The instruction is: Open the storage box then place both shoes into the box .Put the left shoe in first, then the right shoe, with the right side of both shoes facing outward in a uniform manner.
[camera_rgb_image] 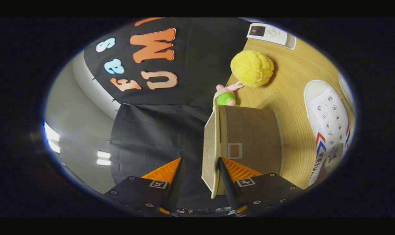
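Two ridged fingers of the tongs (200, 174) are seen spread fairly wide, and nothing is pressed between them. The thin lid (211, 153) of the storage box (249, 140) is seen edge-on in the gap, very close to one finger (239, 171); whether it is touched by that finger cannot be told. The other finger is well apart from the lid, with only the black cloth wall (158, 137) behind it.

The box is covered in a coarse brown woven fabric with a pale trim along its edges, and a small rectangular label frame (235, 150) is fixed on its front. Its shape is boxy with slightly flaring sides. It stands on a counter (288, 94) of light wood with a fine straight grain.

Beyond the box, a small soft figure (225, 96) in pink and green is lying, and just past it a round, fuzzy yellow ball (252, 68) is resting. To the side of the box, near but apart from it, a white canvas shoe (327, 127) with metal eyelets and red and blue stripes is laid on the counter. A printed sheet of paper (271, 34) is placed far beyond the ball.
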### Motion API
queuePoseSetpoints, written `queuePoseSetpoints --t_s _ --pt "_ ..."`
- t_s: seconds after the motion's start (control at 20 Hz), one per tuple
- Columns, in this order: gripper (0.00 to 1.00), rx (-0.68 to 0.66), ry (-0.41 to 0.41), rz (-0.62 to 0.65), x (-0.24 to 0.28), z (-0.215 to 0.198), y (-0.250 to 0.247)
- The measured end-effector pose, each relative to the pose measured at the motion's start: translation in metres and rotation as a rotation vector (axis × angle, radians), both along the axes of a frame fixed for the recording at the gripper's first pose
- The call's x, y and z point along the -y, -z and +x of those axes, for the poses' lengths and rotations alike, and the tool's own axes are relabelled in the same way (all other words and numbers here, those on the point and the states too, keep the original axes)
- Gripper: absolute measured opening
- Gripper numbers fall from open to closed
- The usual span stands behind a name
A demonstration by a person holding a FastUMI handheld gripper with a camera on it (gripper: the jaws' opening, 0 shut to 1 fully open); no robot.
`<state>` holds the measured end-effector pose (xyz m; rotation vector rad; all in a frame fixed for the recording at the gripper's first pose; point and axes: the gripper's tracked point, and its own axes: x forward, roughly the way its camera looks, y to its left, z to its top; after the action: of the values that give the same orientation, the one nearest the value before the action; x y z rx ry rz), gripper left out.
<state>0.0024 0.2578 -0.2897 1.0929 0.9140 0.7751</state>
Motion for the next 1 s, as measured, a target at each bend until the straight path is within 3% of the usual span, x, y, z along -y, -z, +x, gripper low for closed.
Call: queuePoseSetpoints --t_s 0.05,0.1,0.2,0.35,0.45,1.0 --pt "0.53 0.007 0.022 -0.043 0.001 0.001 0.007" --pt "0.32 0.014 0.048 -0.086 0.001 0.004 0.013" --pt "0.08 0.018 0.072 -0.132 0.000 0.003 0.017" --pt "0.01 0.035 0.082 -0.194 -0.002 -0.004 0.019" --pt "0.01 0.014 0.045 -0.197 -0.009 -0.016 0.011" --pt "0.02 0.167 0.079 -0.255 -0.053 -0.012 -0.066"
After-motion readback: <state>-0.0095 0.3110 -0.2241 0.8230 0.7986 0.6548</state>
